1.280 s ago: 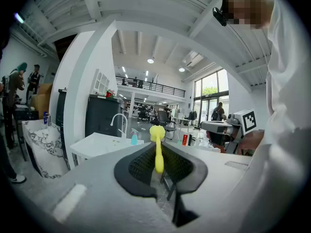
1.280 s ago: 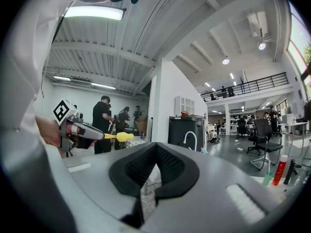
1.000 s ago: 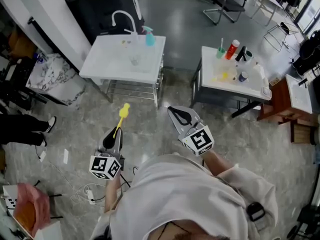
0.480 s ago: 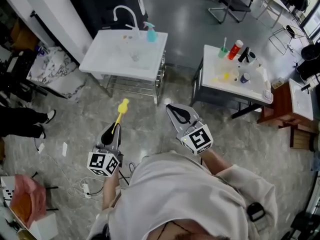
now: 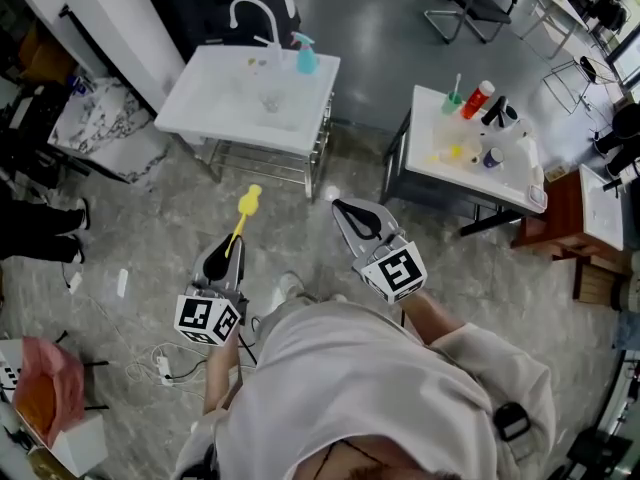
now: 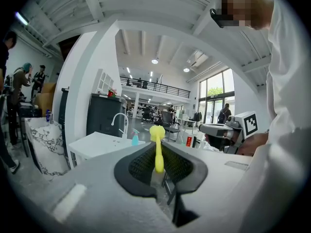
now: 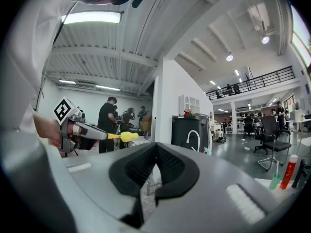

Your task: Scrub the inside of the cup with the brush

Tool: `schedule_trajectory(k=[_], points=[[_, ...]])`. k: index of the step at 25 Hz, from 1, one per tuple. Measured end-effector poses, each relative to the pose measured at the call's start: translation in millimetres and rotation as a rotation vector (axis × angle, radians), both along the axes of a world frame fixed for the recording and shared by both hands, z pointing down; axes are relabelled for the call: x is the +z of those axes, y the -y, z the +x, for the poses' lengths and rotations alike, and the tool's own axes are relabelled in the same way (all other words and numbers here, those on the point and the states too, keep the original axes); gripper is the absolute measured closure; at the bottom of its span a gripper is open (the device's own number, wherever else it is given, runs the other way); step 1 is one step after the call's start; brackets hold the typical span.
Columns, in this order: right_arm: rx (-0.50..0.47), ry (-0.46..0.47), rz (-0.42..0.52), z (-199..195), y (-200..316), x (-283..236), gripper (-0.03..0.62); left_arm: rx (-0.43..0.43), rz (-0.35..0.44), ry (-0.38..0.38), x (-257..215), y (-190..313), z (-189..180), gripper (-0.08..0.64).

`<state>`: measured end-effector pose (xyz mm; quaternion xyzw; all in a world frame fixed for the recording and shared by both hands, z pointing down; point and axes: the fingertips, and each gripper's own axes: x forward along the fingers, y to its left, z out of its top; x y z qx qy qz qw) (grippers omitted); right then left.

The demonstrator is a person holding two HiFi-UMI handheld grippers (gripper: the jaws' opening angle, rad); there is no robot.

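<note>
Left tool [image 5: 226, 254]: jaws clamped on the handle of the yellow brush [image 5: 245, 211]. The brush head sticks out ahead, toward the sink counter.
Right tool [image 5: 345, 208]: jaws pressed together with nothing between them, held level beside the left tool and apart from it.
Marker cube [image 5: 208, 320]: one on the back of each tool, with black-and-white square patterns and no letters.
Floor [image 5: 300, 238]: grey stone-look tiles, with a white power strip [image 5: 165, 368] and its cable to the left of the person.
Sink counter [image 5: 200, 118]: white, with a curved tap [image 5: 250, 13] and a teal spray bottle [image 5: 307, 60] at the back. What looks like a clear cup [image 5: 270, 100] stands in the basin, well ahead of the brush.
Side counter [image 5: 520, 183]: white, off to the right. It carries a green cup [image 5: 453, 100] with a stick in it and a red bottle [image 5: 477, 98] whose print is too small to read.
Office chair [image 5: 470, 3]: black, on the darker floor beyond.
</note>
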<state>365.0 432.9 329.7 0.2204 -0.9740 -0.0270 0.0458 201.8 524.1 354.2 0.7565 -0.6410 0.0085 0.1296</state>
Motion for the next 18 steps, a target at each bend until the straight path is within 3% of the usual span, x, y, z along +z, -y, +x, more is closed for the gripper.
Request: schedule_trajectory(k=[18], points=[[0.116, -0.019, 0.025, -104, 67, -3, 0.591, 0.098, 0.021, -0.025, 9, 86, -115, 0.520]])
